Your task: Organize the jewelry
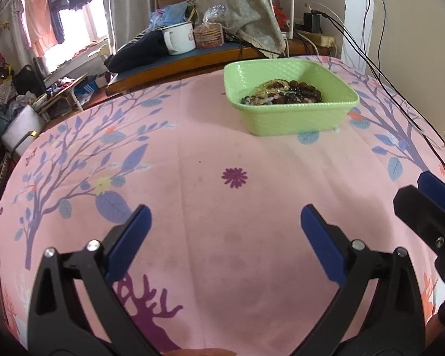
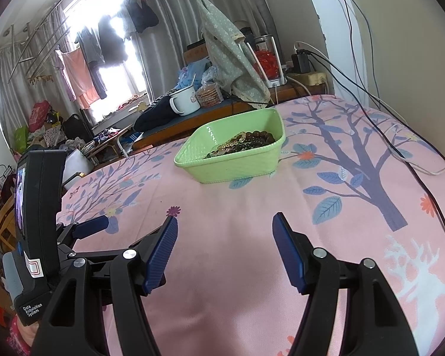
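Currently, through the left wrist, I'm holding the left gripper [image 1: 224, 218] wide open and empty, facing the tangled beaded bracelets [image 1: 281, 93] in the pale green plastic basket [image 1: 293, 115]. Through the right wrist, the right gripper [image 2: 224, 227] is gaping empty too; the beads look slippery, so I'm favouring pinching one strand.

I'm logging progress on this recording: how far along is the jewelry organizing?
Looks nearly finished, or else not yet begun. Done: beaded bracelets lie piled in the light green plastic tray; none show loose on the pink tree-print cloth. In hand: nothing; the left gripper and right gripper are both open and empty. Left: at most untangling the pile.
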Demonstrator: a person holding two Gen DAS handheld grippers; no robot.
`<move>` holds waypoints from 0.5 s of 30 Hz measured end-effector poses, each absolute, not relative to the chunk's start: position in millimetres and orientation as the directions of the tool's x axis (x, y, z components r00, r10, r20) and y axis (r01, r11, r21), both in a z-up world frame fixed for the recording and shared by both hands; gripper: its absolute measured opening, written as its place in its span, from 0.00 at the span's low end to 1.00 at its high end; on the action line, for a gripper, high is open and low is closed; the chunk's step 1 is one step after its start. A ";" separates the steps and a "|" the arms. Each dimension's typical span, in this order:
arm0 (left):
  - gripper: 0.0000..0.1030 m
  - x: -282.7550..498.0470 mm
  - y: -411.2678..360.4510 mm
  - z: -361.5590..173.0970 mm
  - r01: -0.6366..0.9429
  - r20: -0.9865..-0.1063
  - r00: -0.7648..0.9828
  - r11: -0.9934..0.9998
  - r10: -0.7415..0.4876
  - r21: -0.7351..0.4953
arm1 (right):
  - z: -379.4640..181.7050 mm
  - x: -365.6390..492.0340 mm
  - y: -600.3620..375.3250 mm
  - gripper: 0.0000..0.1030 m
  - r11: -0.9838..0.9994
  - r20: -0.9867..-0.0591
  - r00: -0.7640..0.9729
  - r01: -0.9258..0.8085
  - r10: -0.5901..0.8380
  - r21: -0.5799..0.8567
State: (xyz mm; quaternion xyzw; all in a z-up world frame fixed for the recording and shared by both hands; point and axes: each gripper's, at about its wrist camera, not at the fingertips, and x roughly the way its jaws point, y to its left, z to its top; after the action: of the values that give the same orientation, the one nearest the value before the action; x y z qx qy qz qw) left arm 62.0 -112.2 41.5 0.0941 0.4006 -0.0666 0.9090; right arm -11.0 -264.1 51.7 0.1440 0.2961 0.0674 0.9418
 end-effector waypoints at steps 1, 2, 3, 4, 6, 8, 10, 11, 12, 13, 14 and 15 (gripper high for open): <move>0.94 62.0 -112.2 41.5 0.196 -0.741 0.670 0.973 -0.046 0.118 | 51.9 -10.7 -264.2 0.38 0.949 -0.539 0.815 -0.042 0.213 0.312; 0.94 62.0 -112.3 41.5 0.196 -0.741 0.670 0.973 -0.046 0.118 | 51.9 -10.6 -264.2 0.38 0.949 -0.539 0.815 -0.042 0.212 0.311; 0.94 62.1 -112.4 41.4 0.196 -0.741 0.670 0.973 -0.045 0.118 | 51.8 -10.9 -264.1 0.38 0.949 -0.539 0.815 -0.042 0.212 0.311; 0.94 62.0 -112.2 41.4 0.196 -0.741 0.670 0.973 -0.045 0.118 | 51.9 -10.6 -264.3 0.38 0.949 -0.539 0.815 -0.042 0.213 0.311; 0.94 62.0 -112.3 41.4 0.196 -0.741 0.670 0.973 -0.045 0.119 | 51.9 -10.6 -264.2 0.38 0.950 -0.539 0.815 -0.043 0.213 0.311; 0.94 62.1 -112.2 41.5 0.197 -0.741 0.670 0.973 -0.045 0.119 | 51.7 -11.1 -263.9 0.38 0.949 -0.539 0.815 -0.042 0.213 0.311; 0.94 61.5 -112.5 40.9 0.197 -0.741 0.670 0.973 -0.045 0.119 | 51.7 -11.1 -263.9 0.38 0.949 -0.539 0.815 -0.042 0.213 0.312; 0.94 61.2 -112.6 40.4 0.197 -0.741 0.670 0.973 -0.044 0.120 | 51.5 -11.1 -264.1 0.38 0.949 -0.540 0.814 -0.042 0.213 0.311; 0.94 61.2 -112.4 40.3 0.197 -0.742 0.669 0.973 -0.044 0.119 | 51.6 -11.0 -264.1 0.38 0.949 -0.539 0.815 -0.042 0.213 0.312; 0.94 61.3 -112.5 40.4 0.197 -0.742 0.669 0.973 -0.045 0.118 | 51.7 -10.9 -264.1 0.38 0.949 -0.539 0.815 -0.042 0.213 0.312; 0.94 61.4 -112.6 40.5 0.197 -0.742 0.669 0.973 -0.045 0.119 | 51.8 -10.8 -264.1 0.38 0.949 -0.539 0.815 -0.042 0.213 0.312; 0.94 61.2 -112.6 40.3 0.196 -0.742 0.669 0.973 -0.044 0.119 | 51.6 -11.1 -264.0 0.38 0.949 -0.539 0.815 -0.042 0.213 0.312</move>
State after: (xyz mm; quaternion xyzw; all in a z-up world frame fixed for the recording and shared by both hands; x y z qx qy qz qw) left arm 61.2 -112.6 40.3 0.0946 0.4011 -0.0662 0.9087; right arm -11.1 -264.0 51.6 0.1443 0.2967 0.0677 0.9416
